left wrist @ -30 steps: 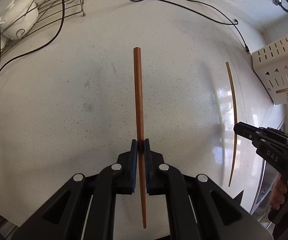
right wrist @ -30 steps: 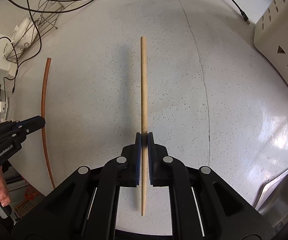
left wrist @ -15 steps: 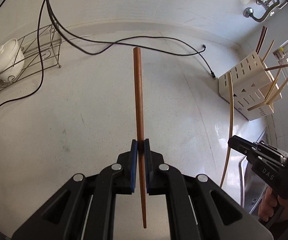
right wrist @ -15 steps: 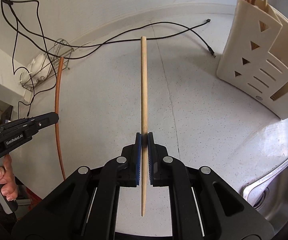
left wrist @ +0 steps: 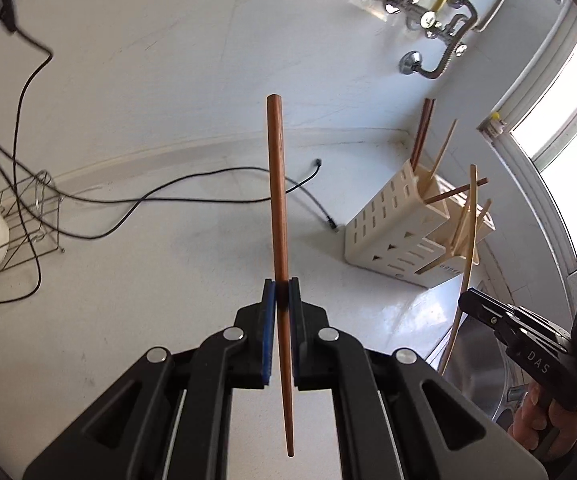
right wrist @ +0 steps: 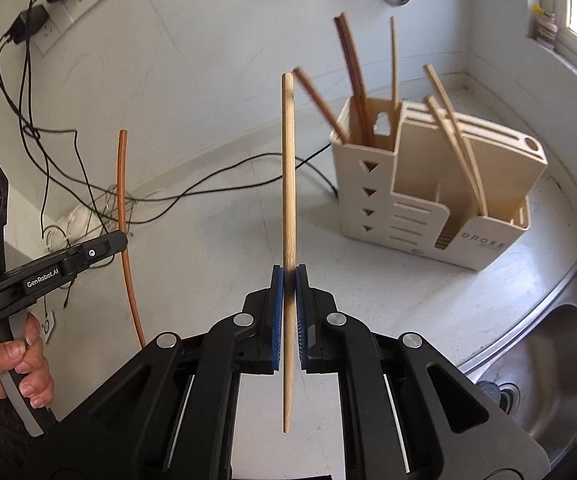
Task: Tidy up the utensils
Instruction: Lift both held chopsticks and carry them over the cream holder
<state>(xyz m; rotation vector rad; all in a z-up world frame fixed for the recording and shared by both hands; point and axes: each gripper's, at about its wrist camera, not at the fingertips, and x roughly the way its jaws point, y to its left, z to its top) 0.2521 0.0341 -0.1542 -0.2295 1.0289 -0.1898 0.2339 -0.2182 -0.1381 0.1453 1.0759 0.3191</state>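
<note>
The left gripper (left wrist: 282, 294) is clamped on a dark brown chopstick (left wrist: 278, 200), held upright above the white countertop (left wrist: 128, 300). The right gripper (right wrist: 289, 280) is clamped on a pale bamboo chopstick (right wrist: 288, 168), also upright. The cream utensil holder (right wrist: 420, 184) stands near the back corner, beside the steel sink (right wrist: 548, 340), with several brown and pale chopsticks leaning in its compartments. Black cables (left wrist: 148, 200) trail across the counter.

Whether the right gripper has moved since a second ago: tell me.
Yes. The right gripper, shut on the light chopstick, has tilted up and toward the cream utensil holder, which now sits fuller in its view.
</note>
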